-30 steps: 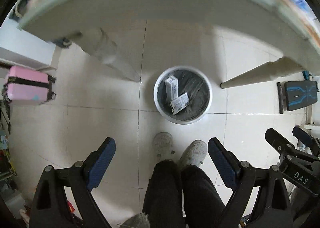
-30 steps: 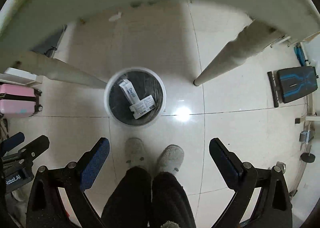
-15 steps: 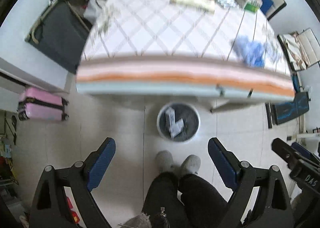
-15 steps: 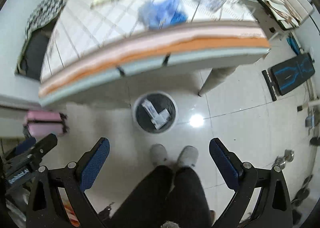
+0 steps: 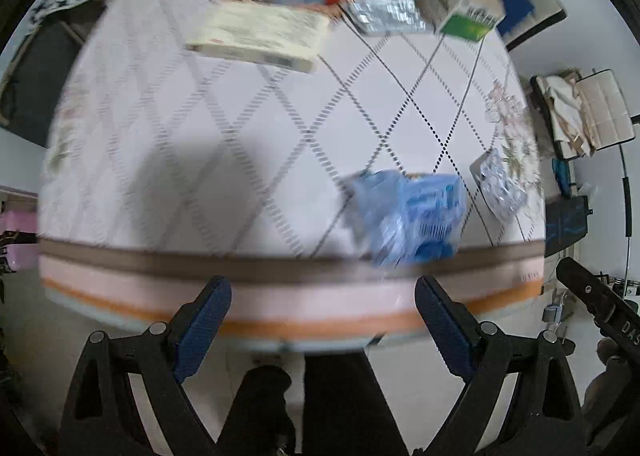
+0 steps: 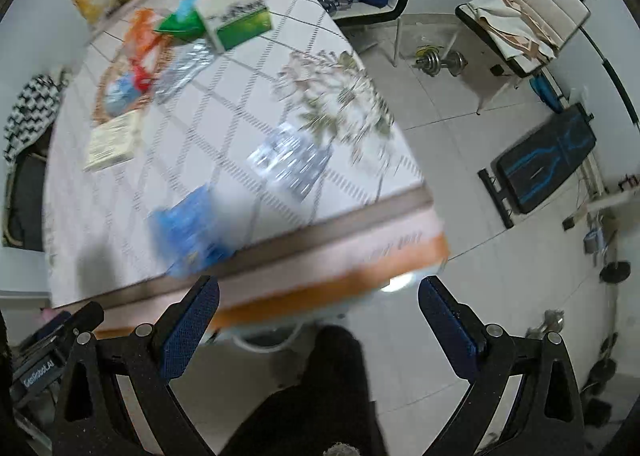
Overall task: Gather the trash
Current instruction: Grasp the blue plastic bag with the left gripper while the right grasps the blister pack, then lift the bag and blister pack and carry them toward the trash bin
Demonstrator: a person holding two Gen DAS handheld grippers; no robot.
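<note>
Both empty, jaws apart: left hand-held gripper [image 5: 322, 318], right hand-held gripper [image 6: 319, 316]; ahead, crinkled blue plastic wrapper [image 5: 408, 216] on quilted tabletop [image 5: 200, 144].

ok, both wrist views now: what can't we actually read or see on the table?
- Blue wrapper near the table edge: motion blur in both views, print unreadable.
- Cream box: blurred, label illegible.
- Foil blister sheet: smeared, contents unclear.
- Bin: only a white rim sliver shows in the right view, hidden by the table; contents unseen.

Glossy floor tiles [image 6: 448, 160], crinkly blue plastic wrapper [image 5: 408, 212], silvery foil blister pack [image 6: 290, 160]
</note>
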